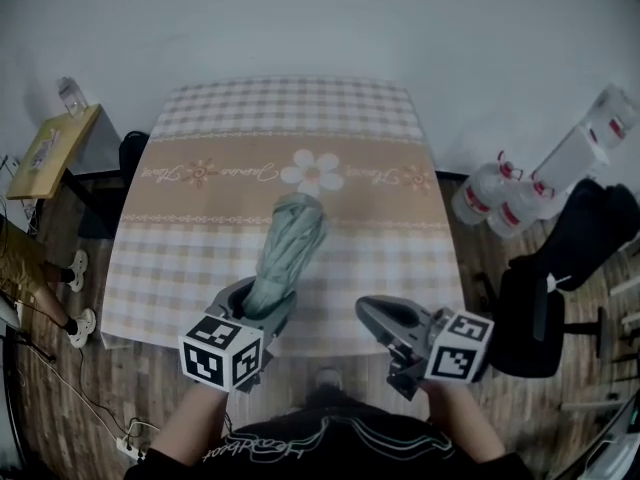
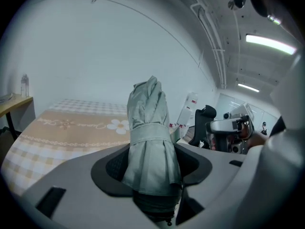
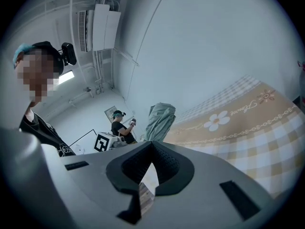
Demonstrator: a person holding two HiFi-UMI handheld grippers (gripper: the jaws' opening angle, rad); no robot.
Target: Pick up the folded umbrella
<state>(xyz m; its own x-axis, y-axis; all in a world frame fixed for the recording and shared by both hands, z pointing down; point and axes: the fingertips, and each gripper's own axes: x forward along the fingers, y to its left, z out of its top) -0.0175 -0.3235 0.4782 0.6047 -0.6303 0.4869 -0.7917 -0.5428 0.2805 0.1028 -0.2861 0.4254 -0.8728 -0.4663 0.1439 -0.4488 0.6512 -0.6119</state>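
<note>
With left claw [image 1: 260,303] pinching the folded umbrella [image 1: 292,238], holds it up off the worktop [image 1: 170,268], pickup seemingly done; right claw [image 1: 372,313] pressed together, empty.

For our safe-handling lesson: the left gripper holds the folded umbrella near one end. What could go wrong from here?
1. The left gripper grips the umbrella near its end, so the long free part may tip or slip out.
2. Its jaws press on loose fabric, which might slide.
3. The right gripper is empty beside it and gives no support.
</note>
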